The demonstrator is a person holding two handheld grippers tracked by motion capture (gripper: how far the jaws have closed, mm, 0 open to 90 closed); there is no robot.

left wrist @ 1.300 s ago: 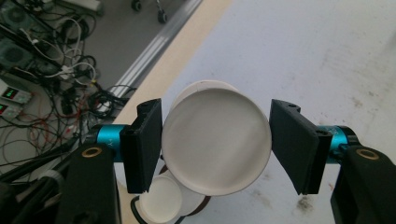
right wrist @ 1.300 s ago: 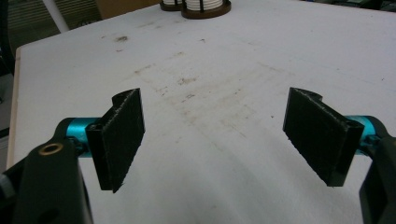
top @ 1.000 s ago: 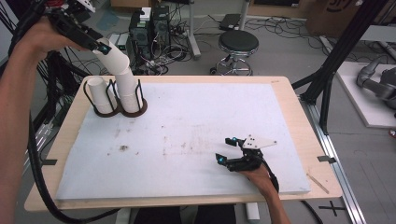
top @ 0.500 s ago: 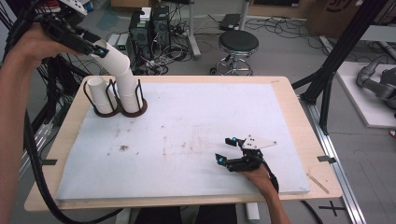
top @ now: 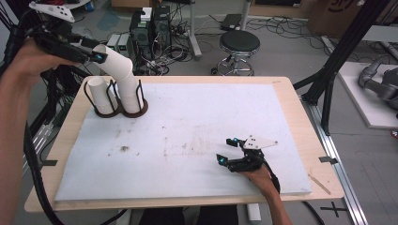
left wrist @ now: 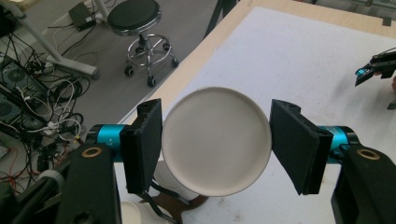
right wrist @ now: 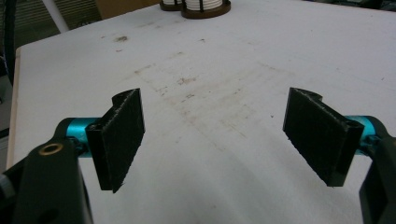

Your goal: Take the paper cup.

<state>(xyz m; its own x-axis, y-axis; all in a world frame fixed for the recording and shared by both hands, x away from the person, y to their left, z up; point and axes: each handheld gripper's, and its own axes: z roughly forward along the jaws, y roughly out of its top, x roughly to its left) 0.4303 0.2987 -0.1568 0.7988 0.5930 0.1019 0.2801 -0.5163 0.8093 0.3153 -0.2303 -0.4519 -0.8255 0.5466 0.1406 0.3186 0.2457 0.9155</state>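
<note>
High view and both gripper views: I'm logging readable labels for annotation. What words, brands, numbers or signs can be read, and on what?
None can be read.
Cardboard box: a dark mark, cut off by the frame's top, unreadable.
White cups, table, both hand-held grippers: no lettering visible.

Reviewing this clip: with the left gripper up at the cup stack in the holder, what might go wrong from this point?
1. The left gripper holds the top of a tilted stack of white cups that leans out of its ring in the black cup holder; pulling sideways may drag or tip the holder.
2. In the left gripper view the cup base nearly fills the jaws with a small gap on one side, so it may slip.
3. Several nested cups may lift together.
</note>
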